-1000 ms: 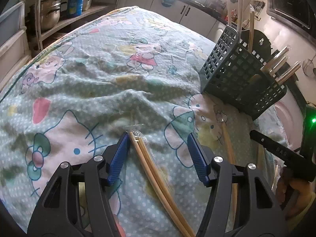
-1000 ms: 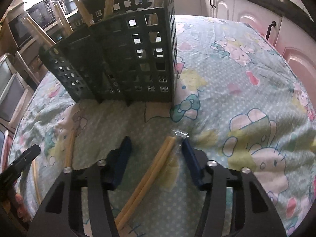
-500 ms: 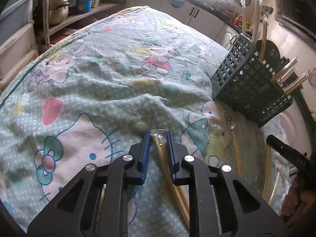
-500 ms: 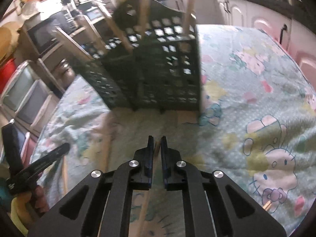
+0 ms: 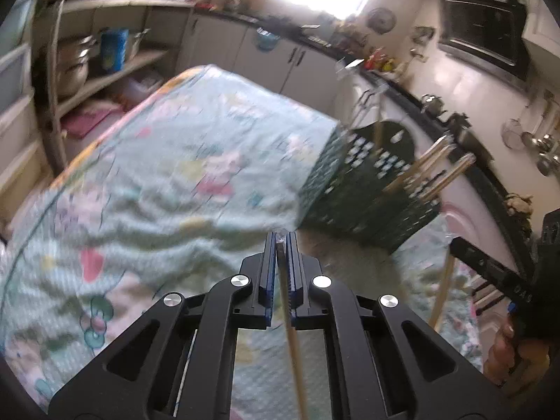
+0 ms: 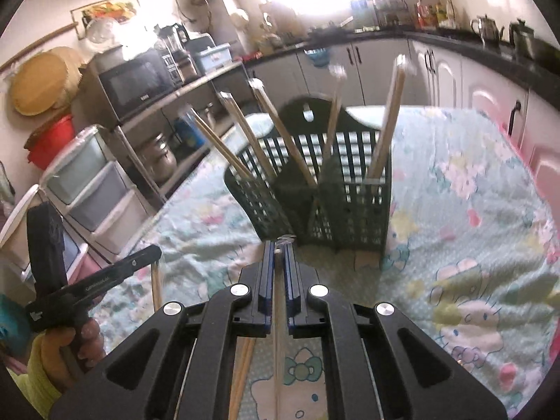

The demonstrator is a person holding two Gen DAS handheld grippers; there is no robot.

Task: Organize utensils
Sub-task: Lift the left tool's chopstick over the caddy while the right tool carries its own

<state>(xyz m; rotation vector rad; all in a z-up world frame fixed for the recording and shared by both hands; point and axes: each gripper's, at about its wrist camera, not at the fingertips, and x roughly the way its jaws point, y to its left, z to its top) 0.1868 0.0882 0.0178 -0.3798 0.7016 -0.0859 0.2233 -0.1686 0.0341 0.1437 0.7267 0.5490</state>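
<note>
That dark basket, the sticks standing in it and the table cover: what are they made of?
The basket looks like moulded plastic, dark green and matt, with a grid of square holes. The sticks seem pale bamboo or wood, apparently in clear wrappers that glint at the tips. The table cover is soft printed cloth; it wrinkles.

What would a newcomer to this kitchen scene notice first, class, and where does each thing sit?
First, the dark slotted basket standing on the cartoon-print cloth, with wrapped chopsticks fanning out of its top. Next, close to each camera, the right gripper and the left gripper, each shut on a pair of chopsticks.
</note>
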